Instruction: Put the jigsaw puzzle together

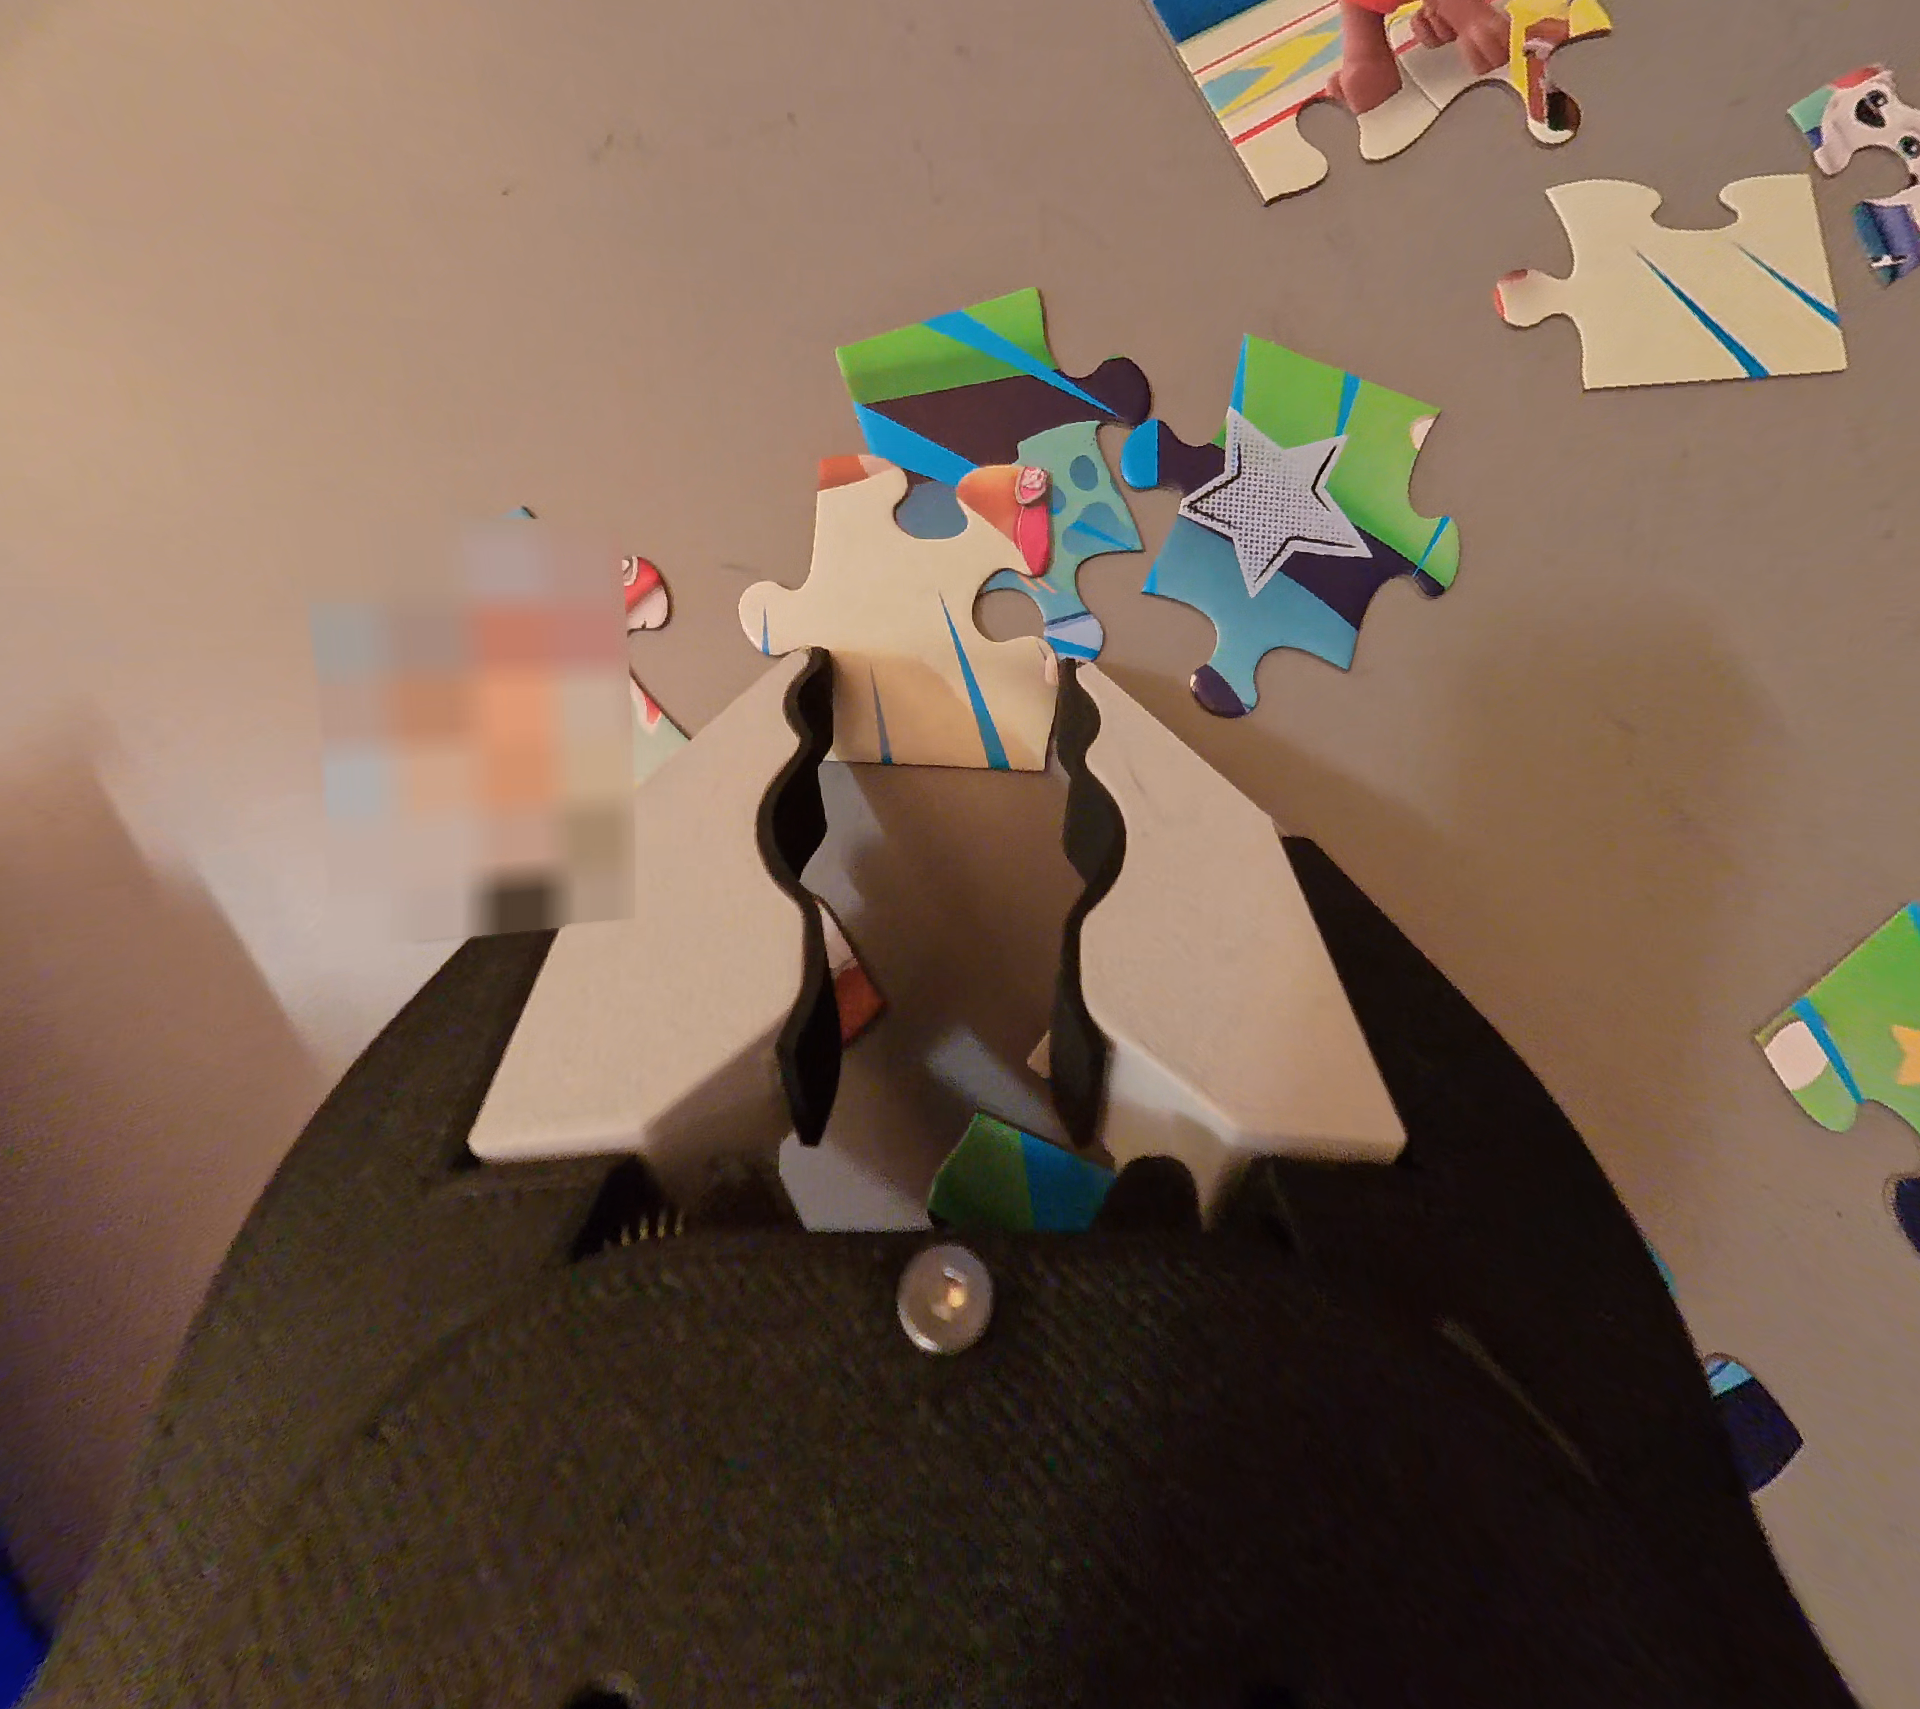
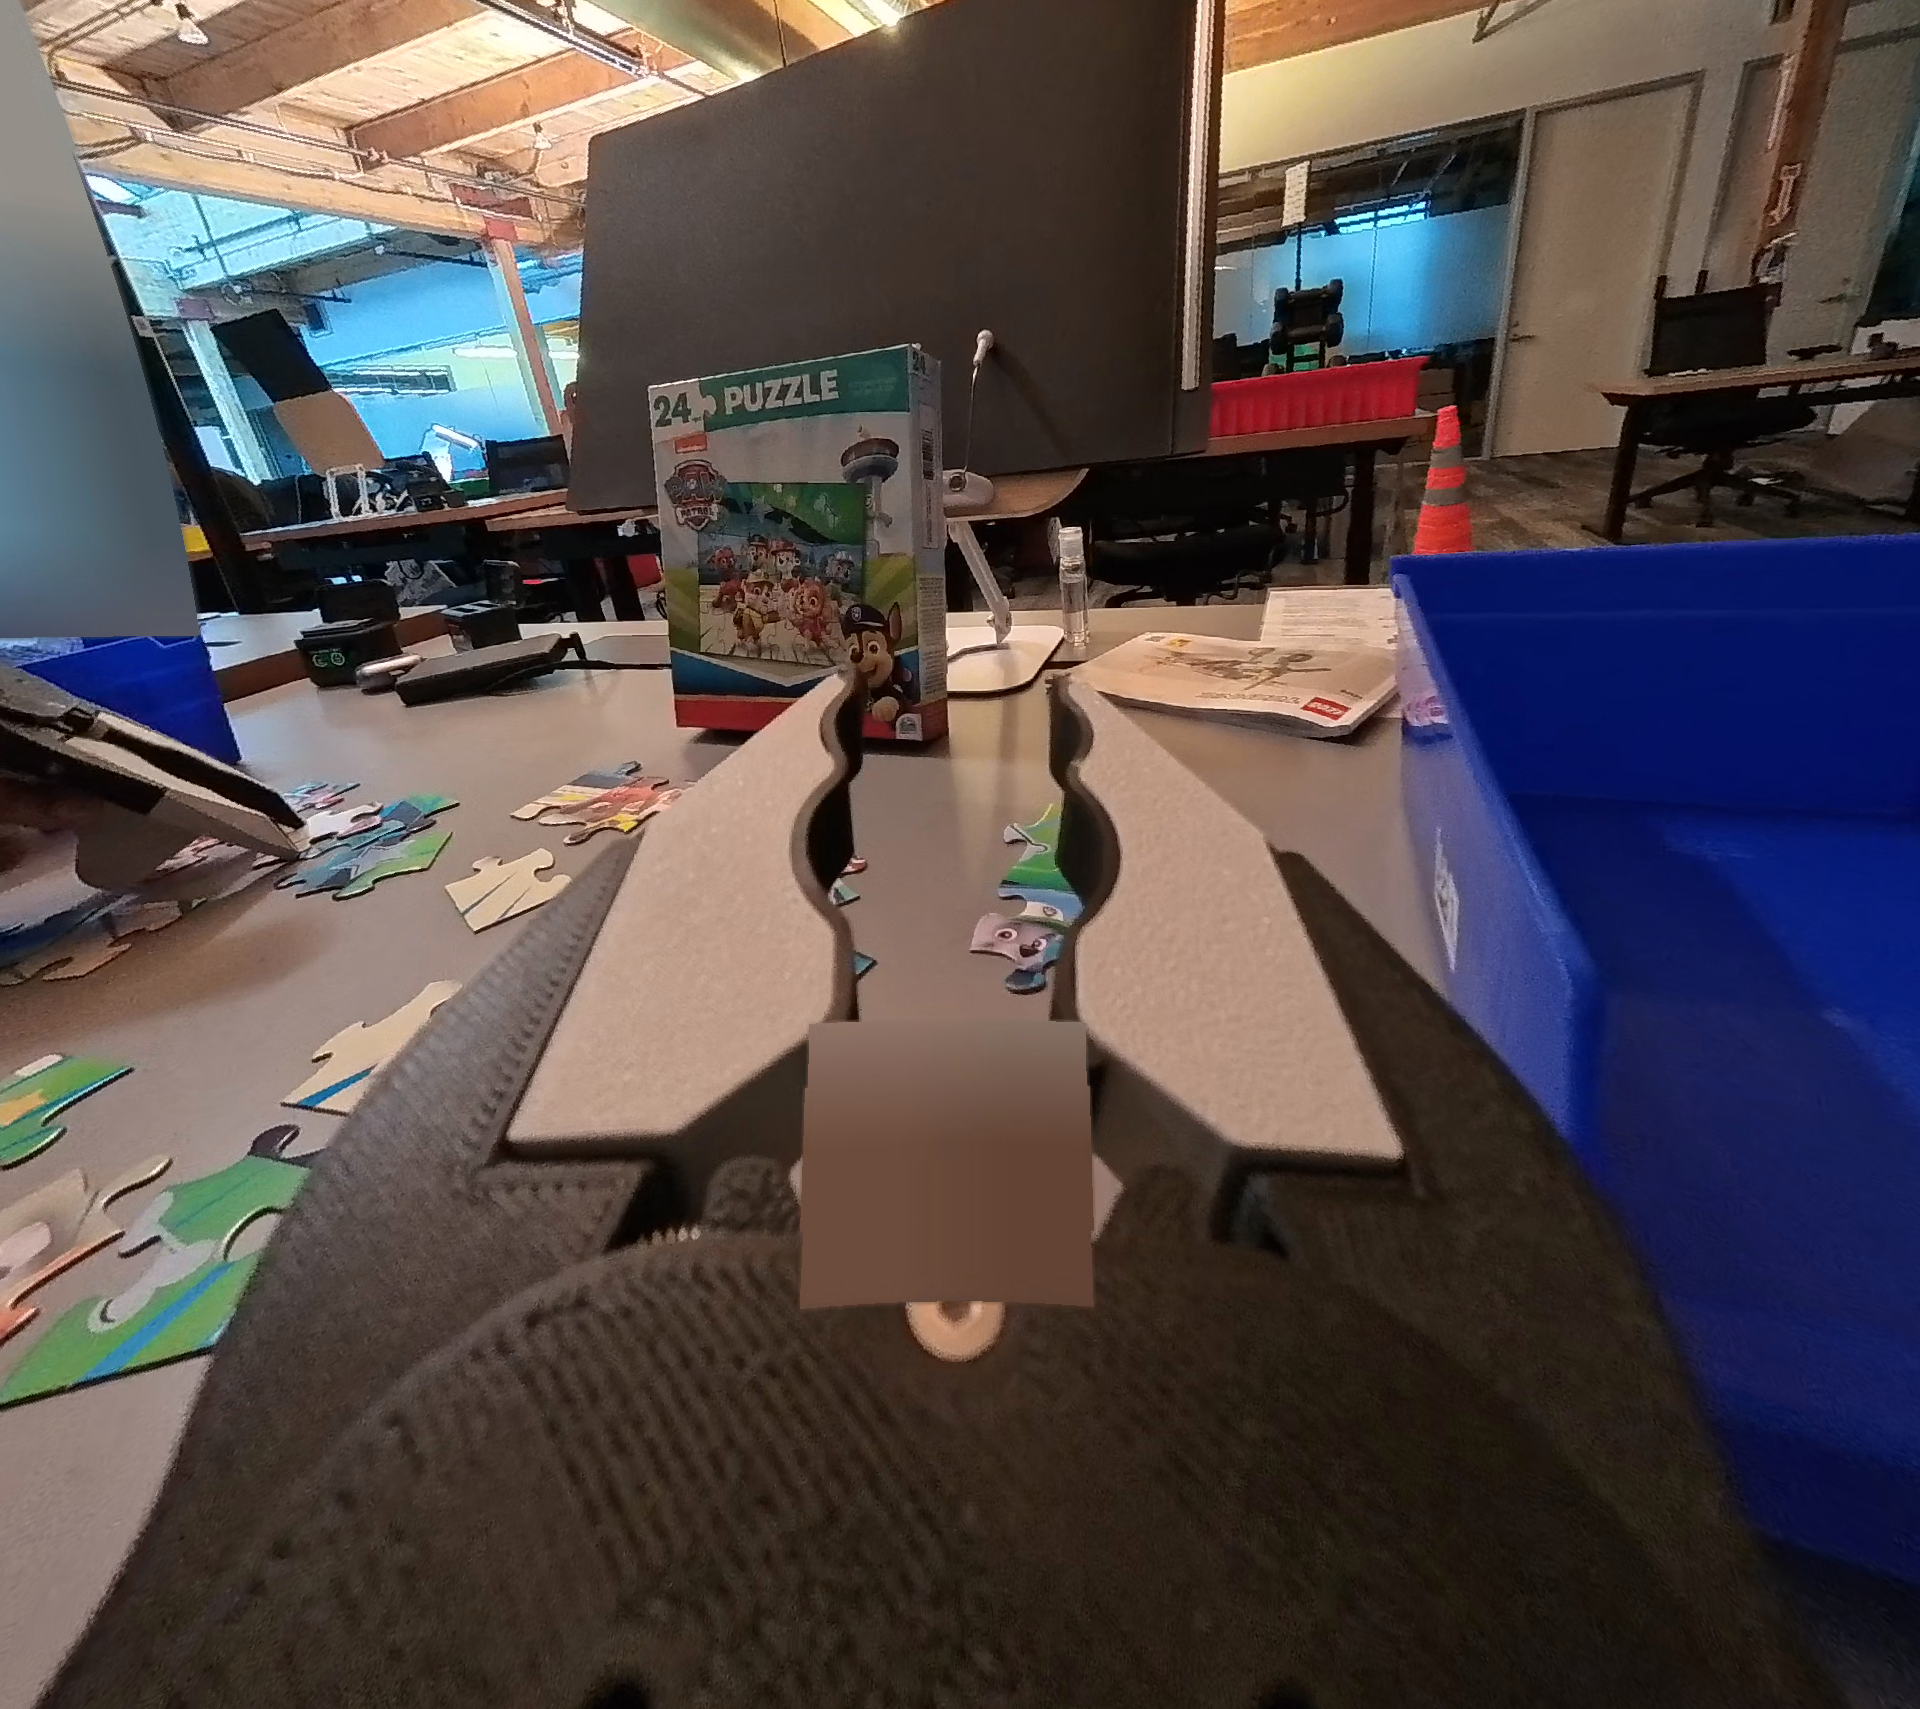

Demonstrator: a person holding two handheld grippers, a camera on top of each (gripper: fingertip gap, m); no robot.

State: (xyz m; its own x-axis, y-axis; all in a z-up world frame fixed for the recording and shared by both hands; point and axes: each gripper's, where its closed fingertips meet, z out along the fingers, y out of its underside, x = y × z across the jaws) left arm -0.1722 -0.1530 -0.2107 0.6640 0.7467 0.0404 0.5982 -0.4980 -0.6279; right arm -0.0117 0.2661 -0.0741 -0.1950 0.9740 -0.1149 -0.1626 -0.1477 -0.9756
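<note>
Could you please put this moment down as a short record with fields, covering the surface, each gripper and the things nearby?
surface: grey table strewn with loose puzzle pieces
left gripper: pads pressed on the edges of a cream puzzle piece
beside it: star puzzle piece; green and dark piece
right gripper: jaws apart, nothing between them, held above the table
ahead of it: upright puzzle box; booklet
to its right: blue bin

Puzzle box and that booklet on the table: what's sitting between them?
In the right wrist view: a white stand's flat base and a small clear vial, between the puzzle box and the booklet.
</note>
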